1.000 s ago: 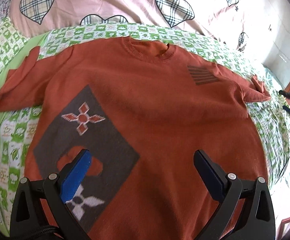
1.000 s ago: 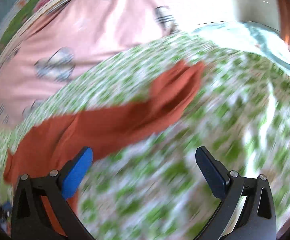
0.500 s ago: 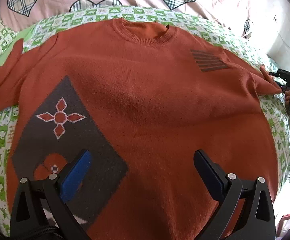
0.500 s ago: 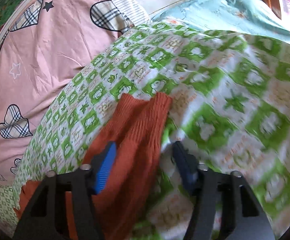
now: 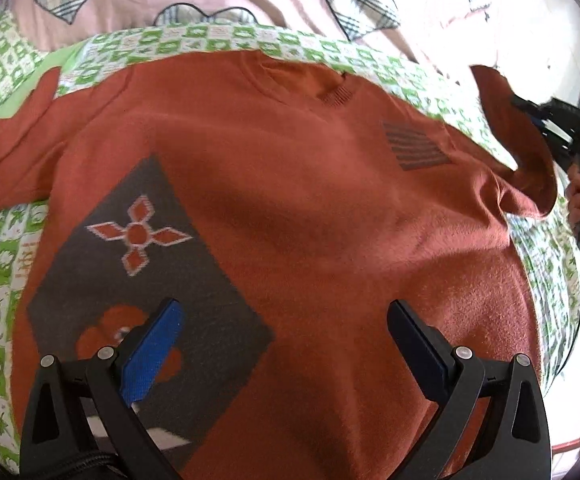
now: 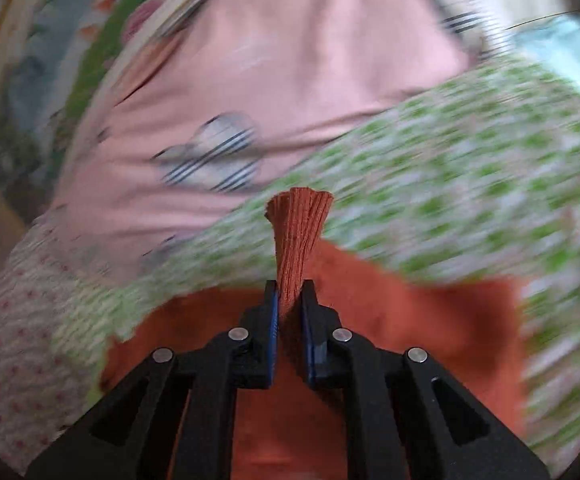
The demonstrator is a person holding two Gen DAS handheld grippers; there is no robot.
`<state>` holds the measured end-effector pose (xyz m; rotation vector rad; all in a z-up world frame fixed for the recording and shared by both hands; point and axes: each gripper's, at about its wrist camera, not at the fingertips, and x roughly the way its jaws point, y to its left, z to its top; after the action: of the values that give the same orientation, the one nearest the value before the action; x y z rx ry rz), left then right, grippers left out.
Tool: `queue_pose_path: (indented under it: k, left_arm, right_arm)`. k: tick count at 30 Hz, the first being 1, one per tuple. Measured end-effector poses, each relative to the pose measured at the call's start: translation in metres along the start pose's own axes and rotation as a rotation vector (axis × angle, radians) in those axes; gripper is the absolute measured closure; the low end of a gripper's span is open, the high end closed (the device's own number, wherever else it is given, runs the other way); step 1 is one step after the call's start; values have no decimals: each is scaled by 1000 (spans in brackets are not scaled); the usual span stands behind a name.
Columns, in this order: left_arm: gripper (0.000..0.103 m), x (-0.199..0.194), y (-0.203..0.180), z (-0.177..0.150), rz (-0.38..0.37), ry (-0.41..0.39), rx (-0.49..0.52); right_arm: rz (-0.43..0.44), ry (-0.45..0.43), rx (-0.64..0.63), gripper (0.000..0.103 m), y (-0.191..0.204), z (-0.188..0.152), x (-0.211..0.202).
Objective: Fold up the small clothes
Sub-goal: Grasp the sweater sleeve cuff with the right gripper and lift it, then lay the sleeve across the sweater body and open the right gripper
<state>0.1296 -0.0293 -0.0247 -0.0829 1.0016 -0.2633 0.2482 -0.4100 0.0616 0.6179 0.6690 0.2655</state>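
Right tool (image 6: 290,312) pinches the sweater (image 5: 290,200) sleeve cuff (image 6: 300,216), lifted off the bed (image 5: 5,240) for folding inward; left tool (image 5: 285,344) hovers wide, empty.

No words, brands or numbers can be read in either view. The sheet (image 5: 5,236) at nine o'clock in the left view carries small orange script in its white squares, too blurred to make out. The sweater (image 5: 290,216) bears only woven patterns, no lettering. The right view is motion-blurred throughout.
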Motion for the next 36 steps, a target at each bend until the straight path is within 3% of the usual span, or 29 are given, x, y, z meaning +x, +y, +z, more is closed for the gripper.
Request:
queue_pose_path:
  k: [9, 14, 18, 23, 26, 27, 28, 33, 36]
  left_arm:
    - [1, -23, 55, -3, 6, -47, -126]
    - [1, -30, 76, -1, -5, -70, -147]
    - [1, -22, 83, 10, -52, -63, -169]
    - [1, -6, 77, 45, -127, -85, -160]
    - [1, 9, 67, 78, -127, -100, -110]
    - [1, 17, 64, 91, -122, -99, -93]
    - [1, 29, 60, 107, -130, -87, -73]
    - [2, 91, 57, 145, -140, 35, -39]
    - [13, 115, 54, 150, -170, 77, -19]
  right_arm:
    - [232, 186, -17, 91, 131, -105, 132]
    - [251, 264, -57, 91, 172, -150, 186]
    - [217, 325, -68, 91, 174, -165, 205]
    - [194, 277, -56, 90, 159, -159, 171]
    - [163, 213, -43, 76, 140, -151, 134]
    - [149, 196, -38, 67, 136, -150, 123]
    - [139, 185, -36, 63, 133, -149, 117]
    - [79, 145, -8, 62, 106, -157, 77]
    - [45, 135, 26, 61, 89, -162, 60]
